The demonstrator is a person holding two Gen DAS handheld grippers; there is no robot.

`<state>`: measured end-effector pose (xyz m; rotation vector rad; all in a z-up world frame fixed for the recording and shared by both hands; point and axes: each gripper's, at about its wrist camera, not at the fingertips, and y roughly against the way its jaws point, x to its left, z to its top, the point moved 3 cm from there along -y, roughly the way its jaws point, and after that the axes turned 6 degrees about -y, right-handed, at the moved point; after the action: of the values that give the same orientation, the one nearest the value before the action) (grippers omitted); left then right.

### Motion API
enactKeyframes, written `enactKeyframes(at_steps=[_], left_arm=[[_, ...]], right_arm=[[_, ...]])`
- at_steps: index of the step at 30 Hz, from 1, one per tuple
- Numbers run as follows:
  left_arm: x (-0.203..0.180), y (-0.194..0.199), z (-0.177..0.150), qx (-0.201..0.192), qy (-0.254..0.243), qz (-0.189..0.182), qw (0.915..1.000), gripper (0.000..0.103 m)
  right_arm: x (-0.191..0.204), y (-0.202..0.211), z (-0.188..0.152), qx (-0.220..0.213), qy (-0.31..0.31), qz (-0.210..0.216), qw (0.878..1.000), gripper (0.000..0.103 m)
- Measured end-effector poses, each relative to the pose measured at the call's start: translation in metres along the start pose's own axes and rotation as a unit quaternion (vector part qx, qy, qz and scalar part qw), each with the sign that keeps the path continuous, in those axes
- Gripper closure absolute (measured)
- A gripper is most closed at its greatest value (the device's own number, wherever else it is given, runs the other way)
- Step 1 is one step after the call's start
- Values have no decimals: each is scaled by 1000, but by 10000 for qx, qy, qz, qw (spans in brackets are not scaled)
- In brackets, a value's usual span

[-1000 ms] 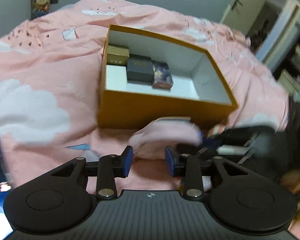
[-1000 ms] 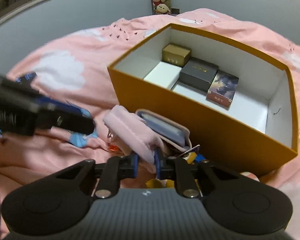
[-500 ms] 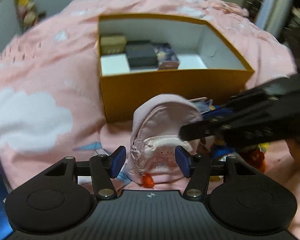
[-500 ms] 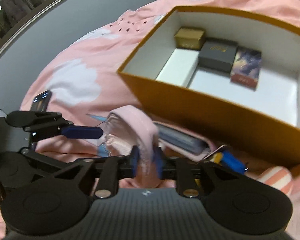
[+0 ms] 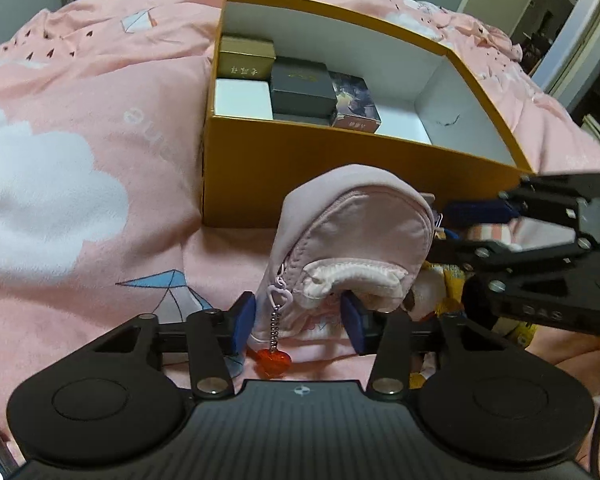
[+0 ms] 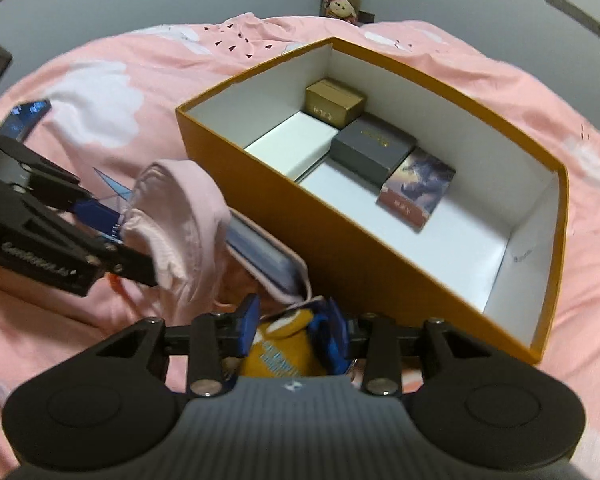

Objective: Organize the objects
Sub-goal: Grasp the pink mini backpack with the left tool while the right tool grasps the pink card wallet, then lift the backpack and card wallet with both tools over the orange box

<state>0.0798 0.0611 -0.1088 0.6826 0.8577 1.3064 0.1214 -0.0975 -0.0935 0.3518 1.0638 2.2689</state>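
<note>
Left gripper (image 5: pixel 298 322) has just been closing; its pads press the lower front of the pink mini backpack pouch (image 5: pixel 352 240), grasping it. Right gripper (image 6: pixel 292 330) has just been opening, released, straddling a yellow item (image 6: pixel 278 350). Squeeze firmly, then lift clear over the orange box (image 5: pixel 300 184) wall ahead.

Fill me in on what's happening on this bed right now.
A person with a handheld tool in each hand is tidying things into the orange box, which already holds several small boxes. The left tool has just been closing around the pink mini backpack in front of the box. The right tool has just been opening, and now sits over a yellow item.
</note>
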Motion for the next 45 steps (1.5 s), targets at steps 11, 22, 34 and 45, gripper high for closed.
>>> enactKeyframes(at_steps=[11,22,34,45], left_arm=[[-3,-1,-2,-27,26,152,9999,80],[-3,41,-5,24,293,327,9990,84],[-11,53,-11,213,244,547,9980,84],[10,20,-12,385,879,320,9949,78]], right_arm=[[9,-26,6,-270,549,-123,9981,74],[32,19,23,-823,709,-161,9940,89],[12,93,41,-715,-933,567,9914,103],[-4,45,26,184,-1517,597,9865,86]])
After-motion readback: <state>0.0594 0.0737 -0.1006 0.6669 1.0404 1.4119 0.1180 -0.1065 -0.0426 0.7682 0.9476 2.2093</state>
